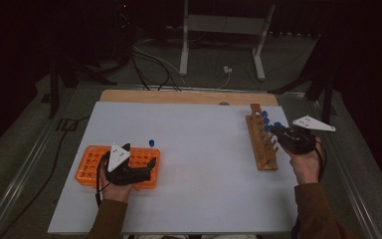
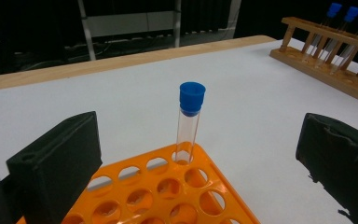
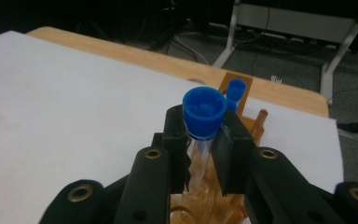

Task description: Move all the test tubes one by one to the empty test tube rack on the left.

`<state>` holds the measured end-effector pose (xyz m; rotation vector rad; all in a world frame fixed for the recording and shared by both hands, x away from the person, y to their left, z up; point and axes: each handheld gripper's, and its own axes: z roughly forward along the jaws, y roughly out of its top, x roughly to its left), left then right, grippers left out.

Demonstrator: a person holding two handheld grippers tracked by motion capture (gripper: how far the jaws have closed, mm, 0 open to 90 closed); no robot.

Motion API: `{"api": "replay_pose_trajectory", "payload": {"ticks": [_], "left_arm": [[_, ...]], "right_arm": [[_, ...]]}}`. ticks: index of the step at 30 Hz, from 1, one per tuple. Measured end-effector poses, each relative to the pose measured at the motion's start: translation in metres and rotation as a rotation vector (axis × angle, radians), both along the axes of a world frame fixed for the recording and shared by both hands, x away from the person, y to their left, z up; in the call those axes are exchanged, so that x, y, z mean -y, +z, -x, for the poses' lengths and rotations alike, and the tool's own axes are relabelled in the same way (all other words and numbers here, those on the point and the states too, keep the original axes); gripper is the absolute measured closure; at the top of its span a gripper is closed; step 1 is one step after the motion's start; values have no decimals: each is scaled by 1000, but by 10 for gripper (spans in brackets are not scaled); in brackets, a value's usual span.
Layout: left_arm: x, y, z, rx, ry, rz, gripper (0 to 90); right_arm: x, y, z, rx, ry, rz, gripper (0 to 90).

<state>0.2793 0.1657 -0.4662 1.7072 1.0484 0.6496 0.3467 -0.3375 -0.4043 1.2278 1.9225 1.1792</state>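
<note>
An orange tube rack (image 1: 92, 167) (image 2: 168, 191) lies at the near left of the white table. One clear tube with a blue cap (image 2: 189, 122) (image 1: 151, 143) stands upright in its far corner hole. My left gripper (image 1: 151, 167) (image 2: 200, 163) rests over this rack, open, its jaws either side of the tube and apart from it. At the right stands a wooden rack (image 1: 259, 142) (image 3: 242, 123) with blue-capped tubes (image 1: 265, 119). My right gripper (image 1: 278, 130) (image 3: 204, 140) is shut on a blue-capped tube (image 3: 204, 112), gripped just below the cap and held above the wooden rack.
The white sheet (image 1: 204, 164) covers a wooden tabletop (image 1: 179, 96). Beyond the far edge are a metal stand (image 1: 224, 30) and cables (image 1: 149, 64) on the floor. In the left gripper view the wooden rack (image 2: 326, 56) holds three tubes at the far right.
</note>
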Motion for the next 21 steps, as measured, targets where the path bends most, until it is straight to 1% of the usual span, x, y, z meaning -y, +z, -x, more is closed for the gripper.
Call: {"api": "replay_pose_trajectory", "payload": {"ticks": [5, 9, 12, 16, 21], "left_arm": [[1, 0, 0, 3, 4, 0, 10], [3, 1, 0, 7, 5, -11, 10], [4, 1, 1, 12, 7, -13, 11], [6, 2, 1, 21, 5, -14, 13], [9, 1, 1, 16, -1, -23, 14]], "right_arm": [[-3, 13, 5, 28, 17, -2, 771], [-9, 18, 8, 36, 46, -4, 771], [-16, 19, 9, 31, 69, -4, 771], [-29, 15, 8, 17, 104, -6, 771], [-50, 10, 8, 5, 149, 2, 770]]}}
